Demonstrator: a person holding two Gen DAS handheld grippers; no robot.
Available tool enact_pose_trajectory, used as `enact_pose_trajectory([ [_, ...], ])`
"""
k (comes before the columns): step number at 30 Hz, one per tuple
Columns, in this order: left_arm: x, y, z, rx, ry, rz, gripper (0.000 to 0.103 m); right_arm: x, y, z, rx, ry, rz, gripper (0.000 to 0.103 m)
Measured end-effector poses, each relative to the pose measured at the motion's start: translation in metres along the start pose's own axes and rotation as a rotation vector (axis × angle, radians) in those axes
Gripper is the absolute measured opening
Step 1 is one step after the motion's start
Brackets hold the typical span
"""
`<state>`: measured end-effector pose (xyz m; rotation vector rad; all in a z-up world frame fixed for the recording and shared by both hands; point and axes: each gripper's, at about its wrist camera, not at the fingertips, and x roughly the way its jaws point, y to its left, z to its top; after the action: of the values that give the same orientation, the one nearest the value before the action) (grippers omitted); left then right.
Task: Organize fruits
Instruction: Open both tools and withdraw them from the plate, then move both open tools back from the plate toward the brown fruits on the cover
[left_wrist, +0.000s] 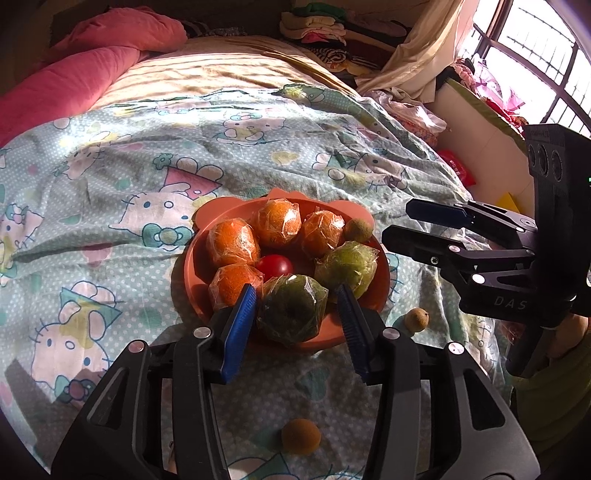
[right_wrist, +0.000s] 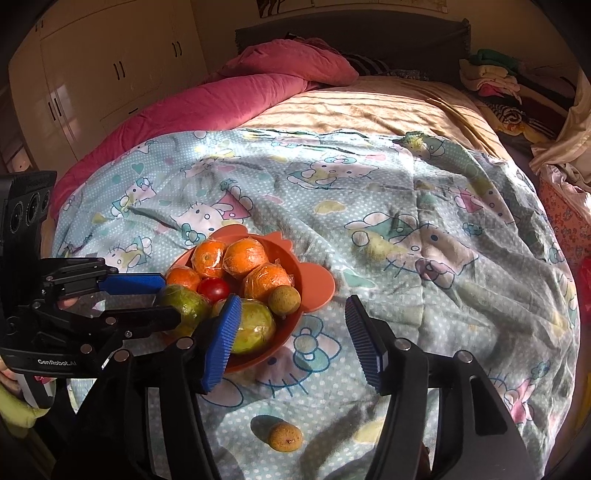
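An orange plate (left_wrist: 192, 273) on the bed holds several wrapped oranges (left_wrist: 233, 242), two wrapped green fruits (left_wrist: 347, 264), a red tomato (left_wrist: 274, 266) and a small brown longan (left_wrist: 357, 229). My left gripper (left_wrist: 297, 301) is open, its blue pads either side of the near green fruit (left_wrist: 291, 308), which rests at the plate's rim. My right gripper (right_wrist: 291, 321) is open and empty, just right of the plate (right_wrist: 317, 286). Loose longans lie on the sheet: one (left_wrist: 301, 435) below my left gripper, one (left_wrist: 415, 319) right of the plate, one (right_wrist: 285, 436) below my right gripper.
The plate sits on a Hello Kitty sheet (left_wrist: 129, 177) over the bed. A pink duvet (left_wrist: 70, 81) lies at the far left. Piled clothes (left_wrist: 325, 22) are at the head of the bed, a window (left_wrist: 535, 48) at the right and wardrobes (right_wrist: 103, 74) at the left.
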<state>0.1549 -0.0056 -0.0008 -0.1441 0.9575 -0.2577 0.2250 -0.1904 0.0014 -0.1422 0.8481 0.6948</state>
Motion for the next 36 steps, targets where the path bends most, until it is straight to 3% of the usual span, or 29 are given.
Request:
enact_pose_trajectory([
  [15, -0.010, -0.003, 0.000, -0.001, -0.015, 0.012, 0.047, -0.010, 0.004, -0.001, -0.002, -0.022, -0.012, 0.075],
  [27, -0.022, -0.003, -0.001, -0.004, -0.040, 0.023, 0.067, -0.025, 0.000, -0.002, 0.012, -0.054, -0.036, 0.087],
  [36, -0.032, -0.003, 0.000, -0.006, -0.062, 0.040, 0.078, -0.038, 0.001, -0.003, 0.011, -0.077, -0.045, 0.090],
])
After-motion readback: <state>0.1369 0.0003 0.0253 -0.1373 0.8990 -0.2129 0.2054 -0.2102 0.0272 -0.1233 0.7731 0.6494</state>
